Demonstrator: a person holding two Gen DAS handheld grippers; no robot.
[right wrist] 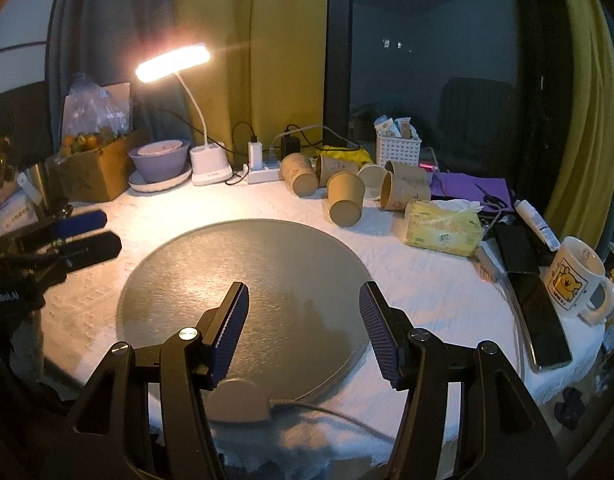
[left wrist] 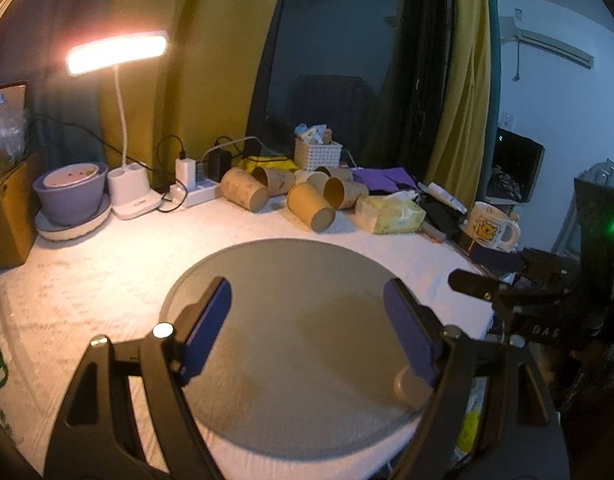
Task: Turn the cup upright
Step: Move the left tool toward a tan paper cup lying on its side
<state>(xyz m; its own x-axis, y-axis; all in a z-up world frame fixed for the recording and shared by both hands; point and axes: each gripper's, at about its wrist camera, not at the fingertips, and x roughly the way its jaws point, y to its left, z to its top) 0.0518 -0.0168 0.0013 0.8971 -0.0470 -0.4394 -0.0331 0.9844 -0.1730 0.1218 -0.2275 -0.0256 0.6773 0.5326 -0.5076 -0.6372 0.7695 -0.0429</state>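
Left gripper (left wrist: pixel 307 320) low in the left wrist frame, jaws spread wide with nothing between, hovering over a round grey mat (left wrist: pixel 291 276) at frame centre. Right gripper (right wrist: pixel 303 320) likewise spread and empty, low in the right wrist frame over the same mat (right wrist: pixel 243 264). Mat surface bare across its whole disc; a strip of white cloth-covered bench (right wrist: pixel 407 280) open between the mat's far edge and the clutter above it. Paper cups in a cluster at upper centre of both frames, all lying on their sides, none upright; six or so countable in the right wrist view, some overlapping. Nearest paper cup (right wrist: pixel 345 199) (left wrist: pixel 310 205) apart from the mat's far edge, long axis running toward the camera, closed base facing the lens, mouth pointing away toward the window. One lit desk lamp (right wrist: pixel 173 63) at upper left, one purple bowl (right wrist: pixel 160 160) on a plate beside its base, one white basket (right wrist: pixel 398 148) behind the cups, one yellow tissue pack (right wrist: pixel 443 226) right of them, one cartoon mug (right wrist: pixel 575 280) upright at right edge.
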